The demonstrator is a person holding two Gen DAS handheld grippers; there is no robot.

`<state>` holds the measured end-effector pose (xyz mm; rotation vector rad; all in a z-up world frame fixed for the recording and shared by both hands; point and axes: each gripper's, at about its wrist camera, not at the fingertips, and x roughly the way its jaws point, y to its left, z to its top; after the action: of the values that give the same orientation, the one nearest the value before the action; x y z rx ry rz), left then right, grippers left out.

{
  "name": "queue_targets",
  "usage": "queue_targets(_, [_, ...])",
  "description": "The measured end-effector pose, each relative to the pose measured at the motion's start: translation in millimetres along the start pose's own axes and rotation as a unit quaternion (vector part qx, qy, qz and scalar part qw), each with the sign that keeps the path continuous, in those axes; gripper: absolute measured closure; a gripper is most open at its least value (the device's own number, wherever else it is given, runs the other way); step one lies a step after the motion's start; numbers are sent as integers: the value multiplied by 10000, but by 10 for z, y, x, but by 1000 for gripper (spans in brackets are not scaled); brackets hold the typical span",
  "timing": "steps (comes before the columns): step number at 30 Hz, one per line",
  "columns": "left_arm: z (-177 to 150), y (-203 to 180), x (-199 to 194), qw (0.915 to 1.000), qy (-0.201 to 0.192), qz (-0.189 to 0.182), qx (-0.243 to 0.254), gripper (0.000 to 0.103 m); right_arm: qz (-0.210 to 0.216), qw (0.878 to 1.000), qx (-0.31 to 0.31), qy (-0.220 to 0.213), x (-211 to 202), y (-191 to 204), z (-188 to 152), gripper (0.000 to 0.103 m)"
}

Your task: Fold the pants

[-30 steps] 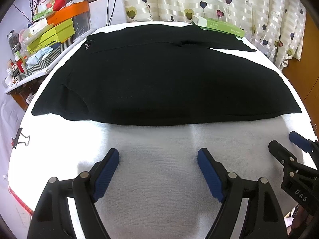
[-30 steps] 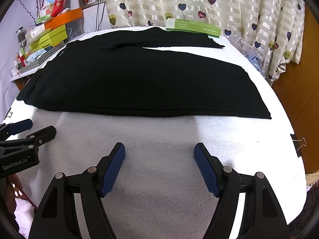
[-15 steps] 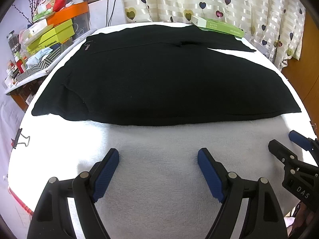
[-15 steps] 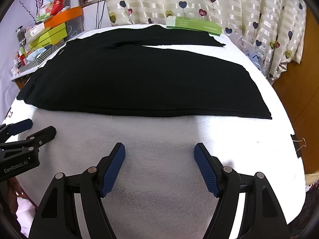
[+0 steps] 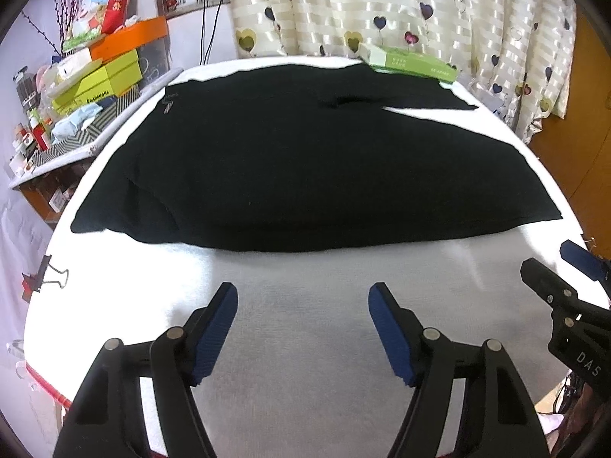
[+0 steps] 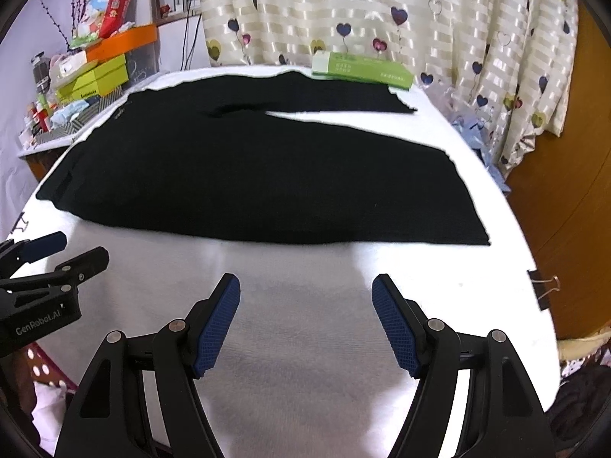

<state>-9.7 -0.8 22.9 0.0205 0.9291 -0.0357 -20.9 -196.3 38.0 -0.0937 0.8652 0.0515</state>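
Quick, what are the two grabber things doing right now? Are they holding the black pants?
Left gripper: open, holding nothing, short of the black pants.
Right gripper: open, holding nothing, also short of the pants.

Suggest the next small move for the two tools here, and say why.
Probably ease both forward to the near edge of the black pants. The left tool and right tool are open over bare white towel, short of the fabric, holding nothing. The pants lie flat with the legs spread apart, so no fold has begun; gripping that near edge seems the natural start.
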Motion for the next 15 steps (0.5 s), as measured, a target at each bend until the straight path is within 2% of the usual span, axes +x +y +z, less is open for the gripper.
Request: queue_targets(15, [151,-53,-421,9985,-521,-160,65,30,18,9985,-146,-524,-445,53,134,31])
